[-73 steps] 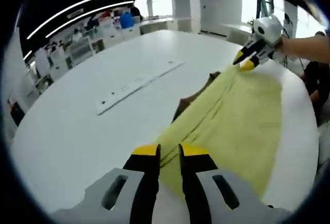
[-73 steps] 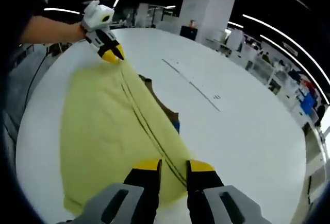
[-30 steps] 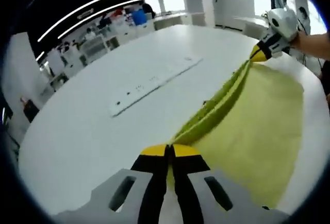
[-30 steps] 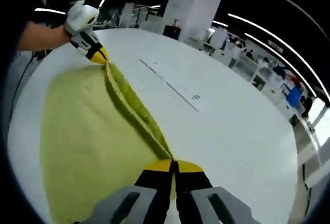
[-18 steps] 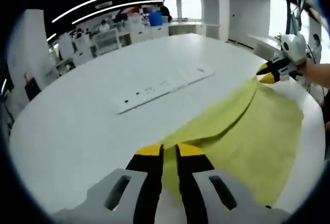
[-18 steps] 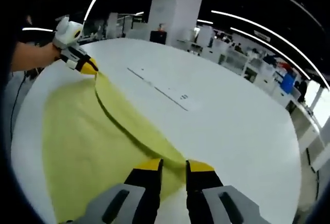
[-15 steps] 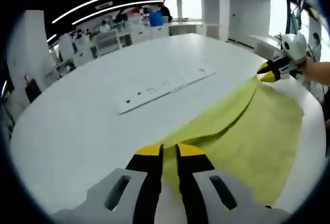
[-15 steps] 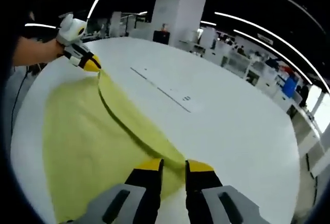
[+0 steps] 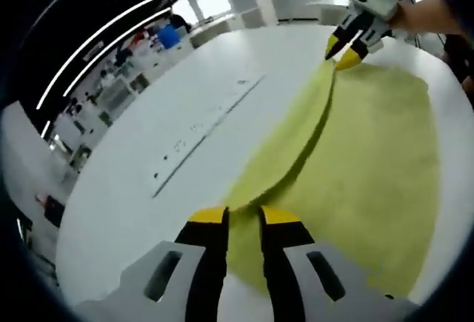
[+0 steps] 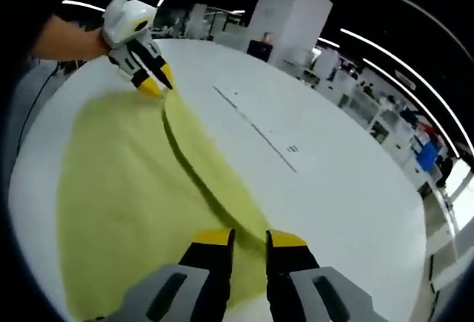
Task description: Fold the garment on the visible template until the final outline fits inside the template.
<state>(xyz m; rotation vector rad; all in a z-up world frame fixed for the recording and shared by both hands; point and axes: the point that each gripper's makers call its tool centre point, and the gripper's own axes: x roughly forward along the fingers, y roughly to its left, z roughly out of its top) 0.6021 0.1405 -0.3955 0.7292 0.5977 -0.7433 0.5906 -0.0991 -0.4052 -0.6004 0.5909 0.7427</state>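
Since a second earlier the yellow garment (image 9: 363, 159) had gone from a taut raised ridge pinched between both tools to lying slack on the white round table (image 9: 141, 189), a folded strip curving along its far edge; the brown template glimpsed earlier under the cloth was by now covered.

From the left gripper view, the left gripper (image 9: 242, 222) stood with its yellow-tipped jaws a narrow gap apart, the near corner of the cloth lying between and under them, though whether they gripped it could not be told; the right gripper (image 9: 345, 53), held in a person's hand (image 9: 424, 15), had its tips parted at the far corner of the garment.

The right gripper view gave the reverse: the right gripper (image 10: 241, 242) with jaws narrowly apart over the cloth's near edge, the left gripper (image 10: 155, 83) at the far corner, tips spread.

A long white strip (image 10: 261, 135) lay on the table beyond the garment (image 10: 126, 196); its small dark marks were too fine to read.
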